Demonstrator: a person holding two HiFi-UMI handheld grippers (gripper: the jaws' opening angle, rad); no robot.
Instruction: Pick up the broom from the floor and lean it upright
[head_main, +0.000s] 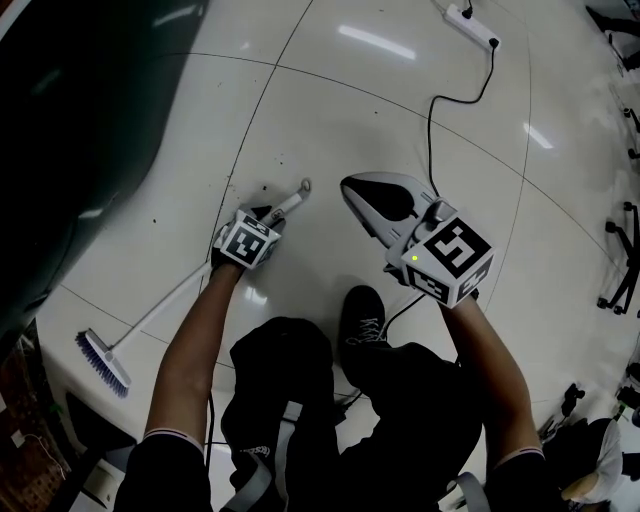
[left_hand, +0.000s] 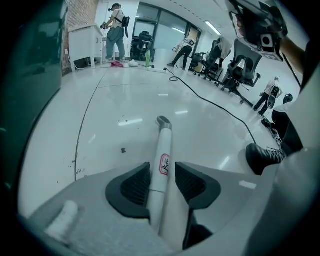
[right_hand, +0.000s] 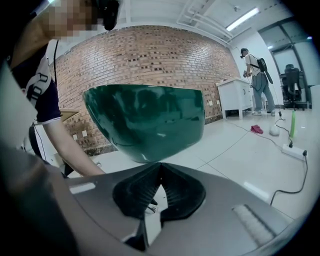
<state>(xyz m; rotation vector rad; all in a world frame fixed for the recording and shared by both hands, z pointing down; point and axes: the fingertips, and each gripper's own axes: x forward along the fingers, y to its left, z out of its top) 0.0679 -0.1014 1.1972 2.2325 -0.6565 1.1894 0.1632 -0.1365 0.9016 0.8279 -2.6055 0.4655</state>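
The broom lies flat on the white tiled floor, its blue-bristled head (head_main: 103, 362) at the lower left and its white handle (head_main: 165, 308) running up to the right. My left gripper (head_main: 282, 208) is down at the handle's upper end. In the left gripper view the handle (left_hand: 163, 142) lies between the two dark pads, which stand apart with a gap on the right side; this gripper (left_hand: 162, 167) is open. My right gripper (head_main: 348, 185) hovers to the right of the handle's tip, its jaws (right_hand: 159, 165) shut on nothing.
A large dark green rounded object (head_main: 70, 130) fills the left side. A black cable (head_main: 432, 110) runs from a power strip (head_main: 472, 24) toward my black shoe (head_main: 360, 318). Office chairs (head_main: 625, 260) stand at the right. Several people work far off by a white cabinet (left_hand: 82, 45).
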